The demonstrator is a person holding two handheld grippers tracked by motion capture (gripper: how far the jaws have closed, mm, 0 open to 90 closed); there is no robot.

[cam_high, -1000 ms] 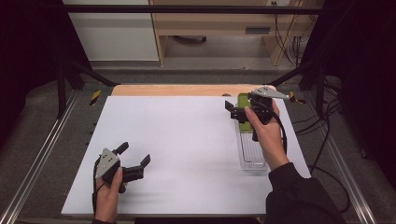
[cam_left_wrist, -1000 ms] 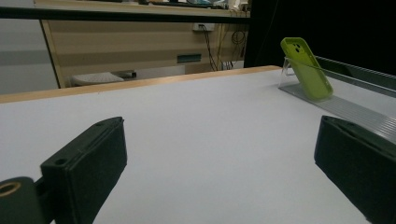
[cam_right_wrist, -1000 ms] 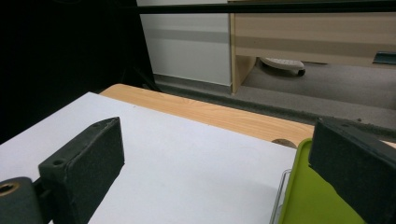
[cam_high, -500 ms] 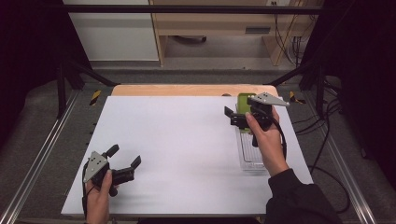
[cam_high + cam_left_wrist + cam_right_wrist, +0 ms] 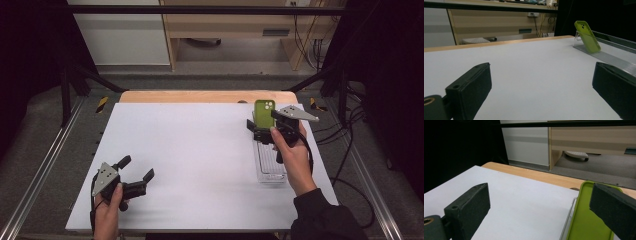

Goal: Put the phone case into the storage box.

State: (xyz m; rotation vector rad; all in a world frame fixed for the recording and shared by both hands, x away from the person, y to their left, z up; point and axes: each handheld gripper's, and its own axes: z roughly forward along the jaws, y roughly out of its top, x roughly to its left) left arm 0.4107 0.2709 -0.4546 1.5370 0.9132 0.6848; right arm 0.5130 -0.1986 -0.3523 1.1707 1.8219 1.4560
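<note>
My right gripper (image 5: pixel 261 131) hovers released beside the green phone (image 5: pixel 263 113) propped in its clear stand (image 5: pixel 270 167); my left gripper (image 5: pixel 136 173), also released, waits well apart.

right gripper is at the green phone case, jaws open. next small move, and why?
Probably shift the right gripper sideways until the green phone case sits between its jaws, then close. The jaws stand open; in the right gripper view one jaw overlaps the case, which leans upright on the clear plastic rack. The left gripper rests far off, open.
</note>
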